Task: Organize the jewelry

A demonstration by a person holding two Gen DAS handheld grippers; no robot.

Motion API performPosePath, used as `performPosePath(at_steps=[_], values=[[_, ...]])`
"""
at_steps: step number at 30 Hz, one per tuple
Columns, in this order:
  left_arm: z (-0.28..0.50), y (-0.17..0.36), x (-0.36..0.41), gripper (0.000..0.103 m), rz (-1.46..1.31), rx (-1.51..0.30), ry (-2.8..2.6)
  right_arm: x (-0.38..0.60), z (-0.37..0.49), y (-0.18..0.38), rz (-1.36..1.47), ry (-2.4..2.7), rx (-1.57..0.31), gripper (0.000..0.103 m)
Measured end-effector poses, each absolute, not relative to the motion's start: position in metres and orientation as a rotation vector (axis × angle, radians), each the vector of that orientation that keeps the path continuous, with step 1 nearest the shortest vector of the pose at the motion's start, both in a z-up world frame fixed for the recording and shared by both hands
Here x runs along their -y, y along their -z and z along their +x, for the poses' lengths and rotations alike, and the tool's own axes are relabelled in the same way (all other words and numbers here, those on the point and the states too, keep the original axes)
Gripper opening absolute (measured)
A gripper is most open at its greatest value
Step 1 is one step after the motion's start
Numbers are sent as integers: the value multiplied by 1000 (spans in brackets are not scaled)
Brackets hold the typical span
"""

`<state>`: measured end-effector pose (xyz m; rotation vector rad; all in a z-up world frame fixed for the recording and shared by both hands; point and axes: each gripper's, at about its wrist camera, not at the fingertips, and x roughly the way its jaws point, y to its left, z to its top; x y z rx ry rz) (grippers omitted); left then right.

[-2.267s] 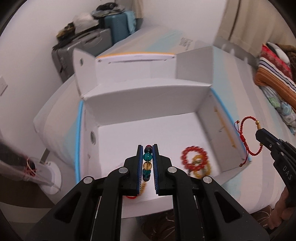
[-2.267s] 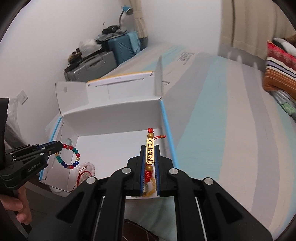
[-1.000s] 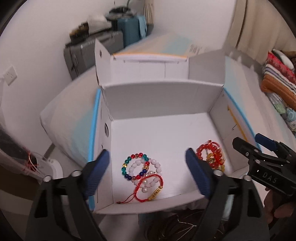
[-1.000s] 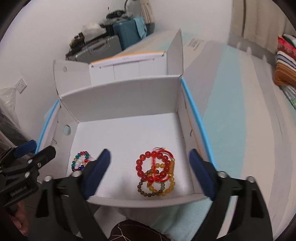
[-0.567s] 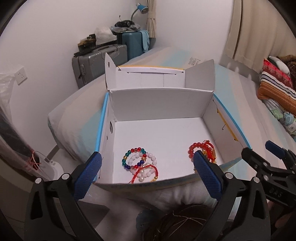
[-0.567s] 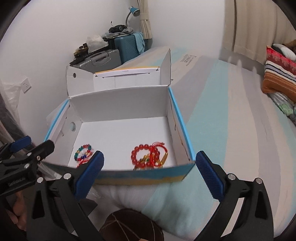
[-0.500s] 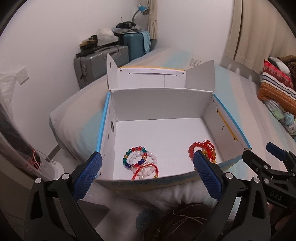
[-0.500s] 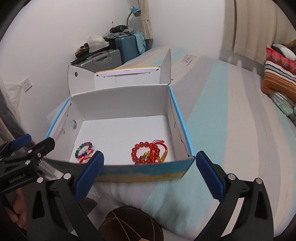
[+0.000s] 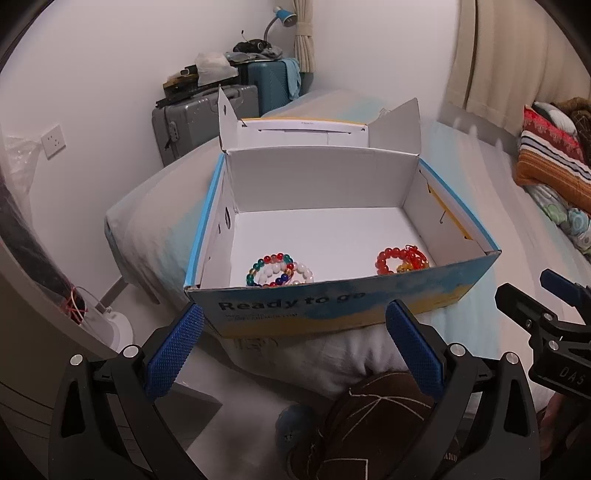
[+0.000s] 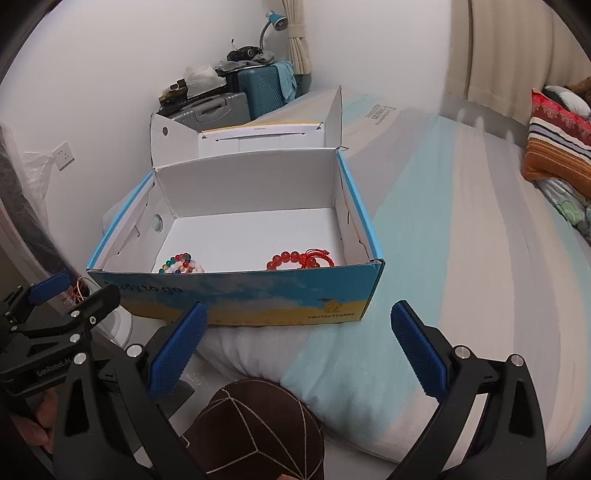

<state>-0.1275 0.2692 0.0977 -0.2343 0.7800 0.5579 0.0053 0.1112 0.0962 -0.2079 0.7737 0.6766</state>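
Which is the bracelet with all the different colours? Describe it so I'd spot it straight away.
Find the open shoe box on the bed. Inside, near its front wall, lie two bracelet piles; take the left one. The multicoloured bracelet mixes red, green, blue and yellow beads, beside white beads, unlike the red-orange pile on the right.

Domestic bedroom. A bed (image 10: 461,229) with a grey, white and pale-blue striped cover fills most of both views; a striped pillow (image 9: 550,162) and folded patterned bedding (image 9: 565,218) lie at its far right. Against the white wall beyond the bed stand a grey hard-shell suitcase (image 9: 199,118) and a teal suitcase (image 10: 266,88), with loose clothes and bags (image 10: 243,55) piled on top. A blue gooseneck lamp (image 10: 273,20) rises behind them, next to a tied-back beige curtain (image 9: 304,40); a second curtain (image 10: 495,48) hangs at the right. A wall socket (image 9: 53,140) sits low on the left wall. An open shoebox (image 9: 332,310) rests on the bed's near corner.
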Motion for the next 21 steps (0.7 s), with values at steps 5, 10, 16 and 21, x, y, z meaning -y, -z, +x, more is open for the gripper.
performPosePath(at_steps=[5, 10, 16, 21], values=[[-127, -99, -265, 97, -228, -785, -563, -111, 0, -99, -209, -679, -763, 96], [-127, -99, -264, 97, -234, -793, -571, -112, 0, -99, -214, -677, -762, 96], [-127, -98, -261, 97, -231, -799, -559, -112, 1, -98, -219, -676, -769, 96], [-128, -98, -260, 97, -231, -799, -557, -114, 1, -97, -221, -677, -773, 96]])
